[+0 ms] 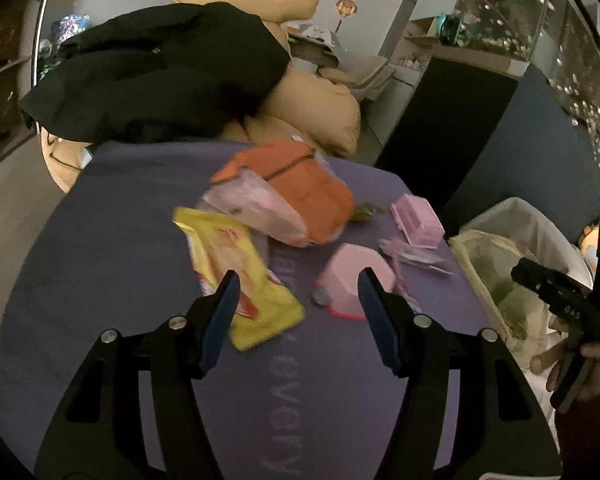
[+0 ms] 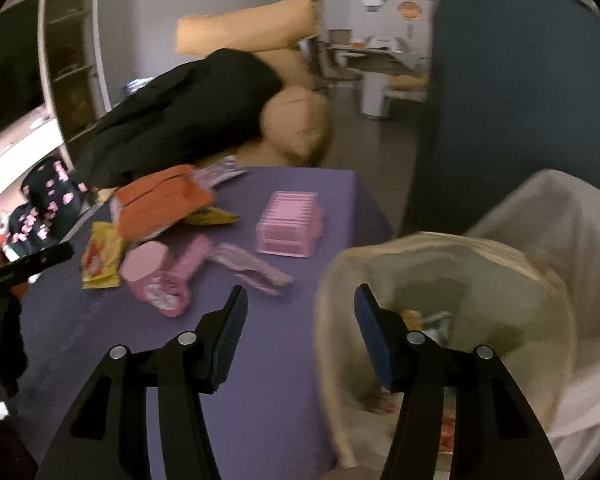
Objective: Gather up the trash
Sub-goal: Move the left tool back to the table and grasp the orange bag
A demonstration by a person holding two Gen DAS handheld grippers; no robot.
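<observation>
Jaws on your left gripper (image 1: 298,290) stand partly apart and hold nothing; the gap frames purple tabletop (image 1: 120,248) between the yellow wrapper (image 1: 236,276) on one side and the tipped pink cup (image 1: 352,284) on the other. Close from here and you risk pinching only a corner of the wrapper, which looks slick and thin enough to slide out, or nudging the cup so it rolls toward the table edge. Pick one piece and centre on it first.

Your right gripper (image 2: 300,306) is wide apart and empty, one finger over the table, the other over the rim of the lined bin (image 2: 440,248) just beside the table. Bump that soft rim and the liner could fold in.

Further out, the orange-and-pink packet (image 1: 296,204), pink basket (image 1: 418,220) and a flat pink wrapper (image 1: 412,256) wait on the table.
</observation>
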